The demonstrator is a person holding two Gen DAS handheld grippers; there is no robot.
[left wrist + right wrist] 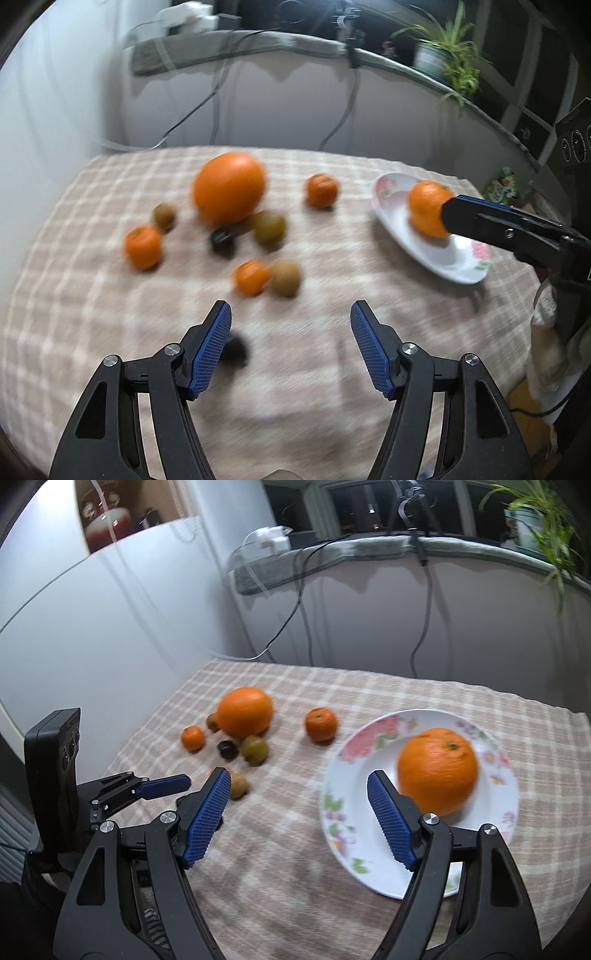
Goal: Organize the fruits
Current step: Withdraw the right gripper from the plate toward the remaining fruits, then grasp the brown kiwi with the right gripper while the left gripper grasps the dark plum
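Note:
A large orange (437, 770) lies on the flowered white plate (354, 786), just beyond the right finger of my open right gripper (297, 779); nothing is between its pads. On the plaid cloth to the left lie another large orange (229, 186), three tangerines (321, 190) (143, 246) (251, 277), two kiwis (284, 278) (163, 216), a greenish fruit (268, 228) and a dark fruit (222, 240). My left gripper (290, 314) hangs open and empty above the cloth, short of the nearest tangerine and kiwi. Another dark fruit (238, 350) sits beside its left finger.
The right gripper (452, 212) reaches in over the plate (454, 258) from the right. Behind the table run a sill with cables (221, 92) and a potted plant (447, 55). A white wall (92, 627) stands on the left. The table edge drops off on the right.

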